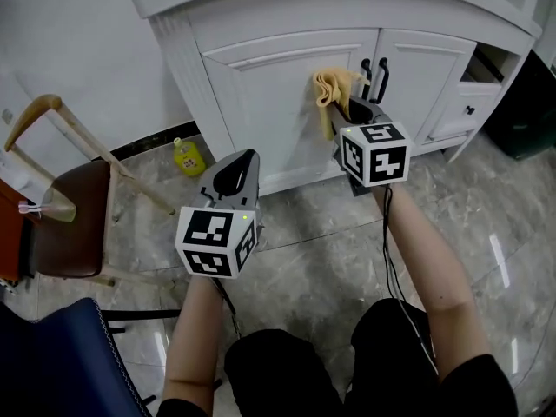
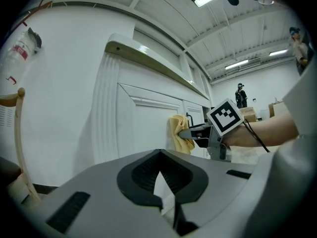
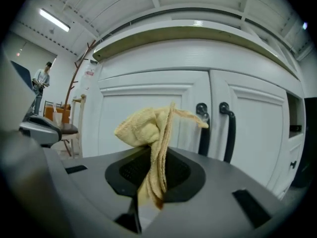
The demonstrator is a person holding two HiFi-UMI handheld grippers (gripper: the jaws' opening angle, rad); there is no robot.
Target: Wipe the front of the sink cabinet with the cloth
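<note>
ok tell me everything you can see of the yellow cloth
The cloth is pale yellow, looks like soft terry, and is bunched into a crumpled wad. The right gripper is shut on it, folds pinched between the jaws, the bunch sticking out ahead. It is held up at the white cabinet door, left of the black handles.

My right arm (image 1: 426,263) is stretched out far in front of me. At its end, my right gripper (image 1: 352,111) has its jaws squeezed tight on the yellow cloth (image 1: 334,89). My left arm (image 1: 193,337) is bent and sits closer to my body, and my left gripper (image 1: 241,163) points forward with its jaws pressed together and nothing in them.
</note>
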